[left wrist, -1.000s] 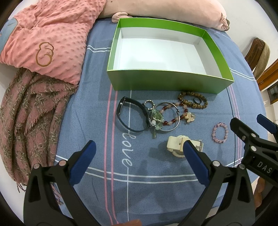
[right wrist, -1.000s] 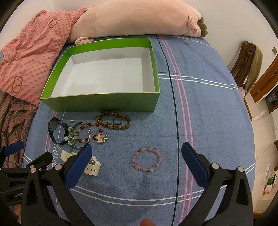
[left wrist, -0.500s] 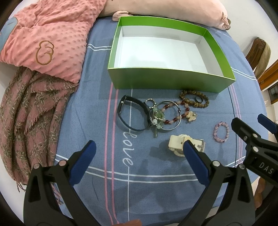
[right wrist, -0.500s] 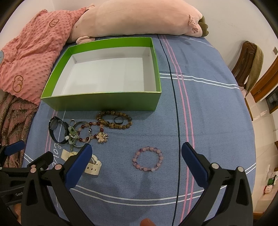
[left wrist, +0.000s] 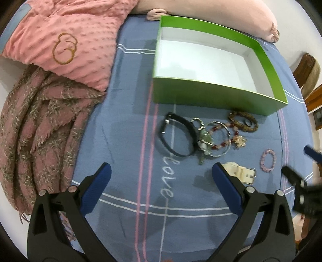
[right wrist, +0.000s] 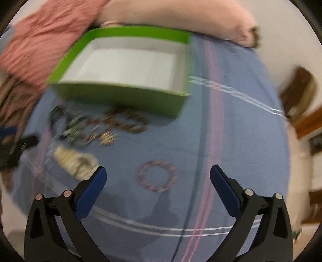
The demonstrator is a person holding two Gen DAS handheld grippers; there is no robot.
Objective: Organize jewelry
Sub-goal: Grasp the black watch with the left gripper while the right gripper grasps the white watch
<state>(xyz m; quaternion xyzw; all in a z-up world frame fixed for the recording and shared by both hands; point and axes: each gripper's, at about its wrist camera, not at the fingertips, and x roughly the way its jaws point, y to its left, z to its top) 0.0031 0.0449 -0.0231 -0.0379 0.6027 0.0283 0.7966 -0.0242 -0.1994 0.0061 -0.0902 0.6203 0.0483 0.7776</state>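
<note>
My left gripper (left wrist: pixel 161 169) hangs open above the blue sheet, nothing between its pads. Ahead of it lie a black band (left wrist: pixel 173 151), a tangle of silver bangle and red beads (left wrist: pixel 205 141), a brown bead bracelet (left wrist: pixel 233 116) and a cream watch (left wrist: pixel 239 173). A pink bead bracelet (left wrist: pixel 263 159) lies to the right. In the blurred right wrist view, my right gripper (right wrist: pixel 158 170) hovers over that pink bracelet (right wrist: pixel 156 189). Its jaws are closing but still wide, and the pads touch nothing. The empty green box (left wrist: pixel 217 98) (right wrist: pixel 120 98) stands behind the jewelry.
A pink dotted blanket (left wrist: pixel 66 40) and a fringed woven scarf (left wrist: pixel 40 125) cover the bed's left side. A pink plush pillow (left wrist: pixel 221 12) lies behind the box. A wooden chair (left wrist: pixel 308 72) stands off the right edge. Blue sheet stretches right of the box.
My left gripper has shifted left, so the box and jewelry sit further right in its view. My right gripper has rolled: its view is tilted and blurred.
</note>
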